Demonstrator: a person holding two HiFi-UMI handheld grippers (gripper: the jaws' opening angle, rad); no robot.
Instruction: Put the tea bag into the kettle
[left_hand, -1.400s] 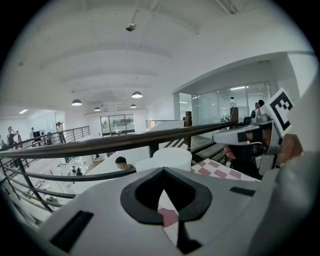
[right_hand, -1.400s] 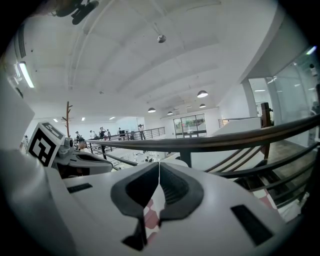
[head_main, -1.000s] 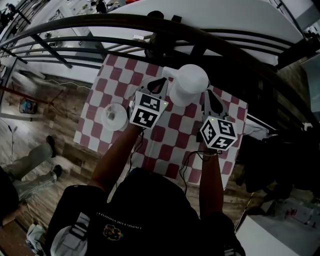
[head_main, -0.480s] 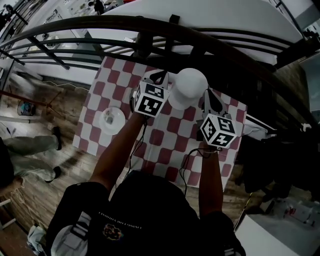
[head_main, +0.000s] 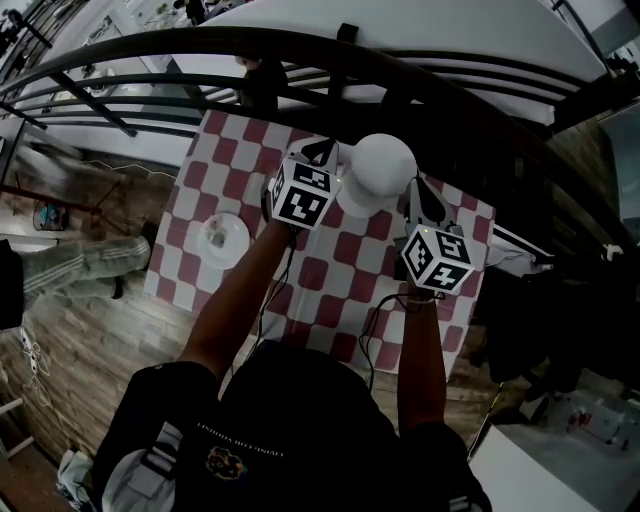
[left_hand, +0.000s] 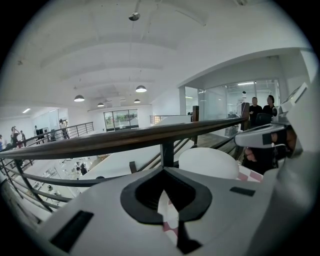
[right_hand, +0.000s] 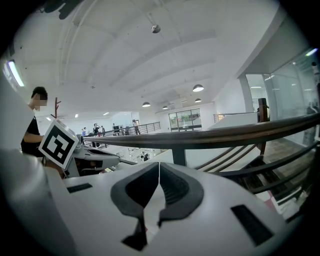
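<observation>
The white round-lidded kettle stands on the red-and-white checked table near the railing; it also shows as a white dome in the left gripper view. My left gripper is close beside the kettle's left, jaws closed tip to tip with nothing seen between them. My right gripper sits at the kettle's right, jaws closed and empty. A small white dish lies to the left with a pale item in it, too small to name. No tea bag is clearly visible.
A dark curved handrail with bars runs just beyond the table's far edge, with a drop to a lower floor behind it. A person's legs are on the wooden floor at left. Dark cloth lies right of the table.
My left gripper has moved away from me toward the railing, coming up alongside the kettle. The right gripper has barely shifted. The legs on the floor have moved.
</observation>
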